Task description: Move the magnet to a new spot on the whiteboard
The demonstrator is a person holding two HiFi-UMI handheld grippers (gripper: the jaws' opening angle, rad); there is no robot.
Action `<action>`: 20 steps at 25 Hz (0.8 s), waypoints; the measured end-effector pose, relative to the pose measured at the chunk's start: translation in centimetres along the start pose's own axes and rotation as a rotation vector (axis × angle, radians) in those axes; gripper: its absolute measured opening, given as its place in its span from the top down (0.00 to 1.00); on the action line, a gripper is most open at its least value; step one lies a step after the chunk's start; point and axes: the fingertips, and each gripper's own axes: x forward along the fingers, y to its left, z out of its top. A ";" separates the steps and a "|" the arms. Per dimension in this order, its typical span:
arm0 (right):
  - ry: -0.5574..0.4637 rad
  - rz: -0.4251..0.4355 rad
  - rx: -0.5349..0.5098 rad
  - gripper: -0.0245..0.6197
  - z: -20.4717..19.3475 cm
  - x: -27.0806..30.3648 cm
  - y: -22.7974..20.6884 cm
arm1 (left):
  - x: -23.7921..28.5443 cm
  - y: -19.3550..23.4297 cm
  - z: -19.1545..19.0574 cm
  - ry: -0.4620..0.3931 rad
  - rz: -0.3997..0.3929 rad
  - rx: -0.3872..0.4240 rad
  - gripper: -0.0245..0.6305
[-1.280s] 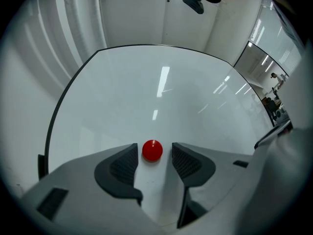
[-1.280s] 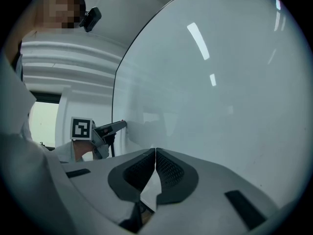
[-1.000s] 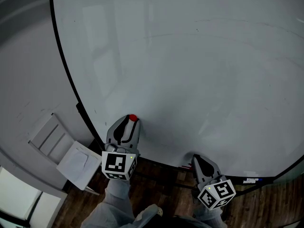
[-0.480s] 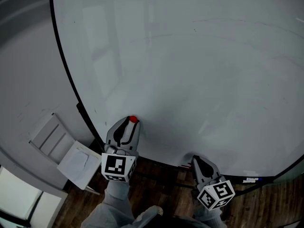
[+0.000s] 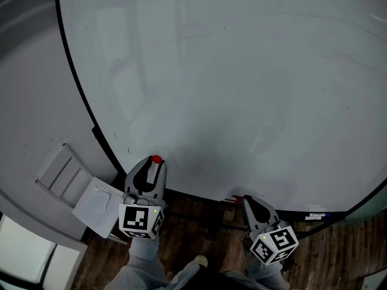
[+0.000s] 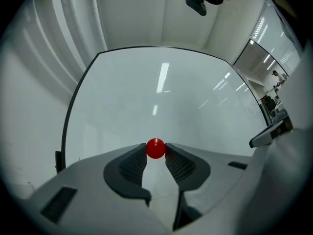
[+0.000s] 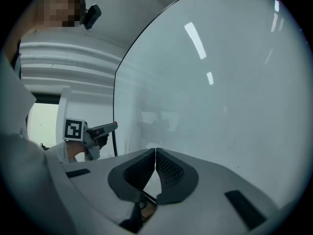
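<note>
Lower left of the head view: a white flat slatted thing (image 5: 66, 180) against the grey wall; we can't tell what it is.

Just right of it, low in the frame, is the left claw (image 5: 155, 164). It is narrow, with its tips pinched on the small red ball magnet (image 5: 156, 159). The left gripper view shows the magnet right at the tip ends, not deep in the pads. The magnet sits over the lower left part of the whiteboard (image 5: 242, 89), close to the black bottom edge. We can't tell whether it touches the surface or sits just off it.

The middle and upper board is bare, with only glare.

Lower right: the right claw (image 5: 245, 200) has its jaws fully together with nothing in them, parked by the board's bottom edge. Further right, markers (image 5: 315, 215) lie on the ledge.

Risks as we judge them:
- The grip is on a round thing at the tips only, so a small twist or a drag against the board could pop it out onto the wood floor (image 5: 199, 234).
- Held too close to the board, the magnet may snap on early, in the wrong spot.
- Releasing this low puts it almost at the frame, which is barely a new spot.
- The right claw could nudge the ledge.
</note>
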 end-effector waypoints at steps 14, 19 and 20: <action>0.019 -0.044 0.021 0.92 -1.0 -6.8 1.2 | -8.3 -4.3 -2.0 0.095 -0.011 -0.056 0.77; 0.041 -0.065 0.004 0.92 -2.2 -9.5 1.8 | -11.4 -6.0 -3.4 0.137 -0.027 -0.088 0.77; 0.043 -0.070 0.005 0.92 -2.4 -10.0 2.0 | -12.0 -6.5 -3.7 0.144 -0.033 -0.093 0.77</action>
